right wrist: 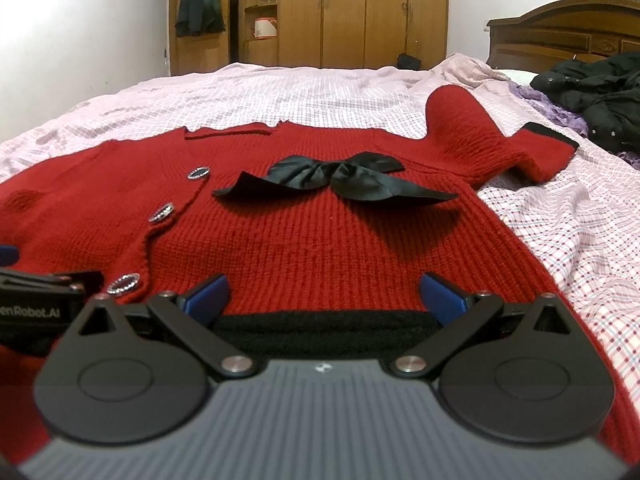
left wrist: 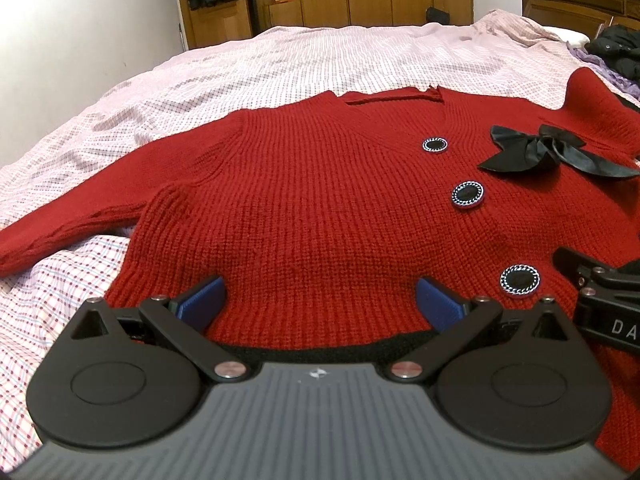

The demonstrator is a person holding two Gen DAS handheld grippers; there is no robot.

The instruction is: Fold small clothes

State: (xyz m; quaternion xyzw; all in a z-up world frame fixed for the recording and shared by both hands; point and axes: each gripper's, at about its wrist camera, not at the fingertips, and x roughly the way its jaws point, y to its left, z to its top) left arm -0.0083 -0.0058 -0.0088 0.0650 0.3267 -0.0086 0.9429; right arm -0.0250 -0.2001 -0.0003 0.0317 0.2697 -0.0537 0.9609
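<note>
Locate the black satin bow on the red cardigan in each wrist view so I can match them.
Left wrist: the black satin bow lies at the right, right of the top button.
Right wrist: the bow lies near the centre, right of the same button.
Shared landmark: the red cardigan's three-button row, left of the bow in both.

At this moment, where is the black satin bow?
The black bow lies on the red cardigan's chest, right of the button row, centred ahead in the right wrist view and at the right edge in the left wrist view.
</note>
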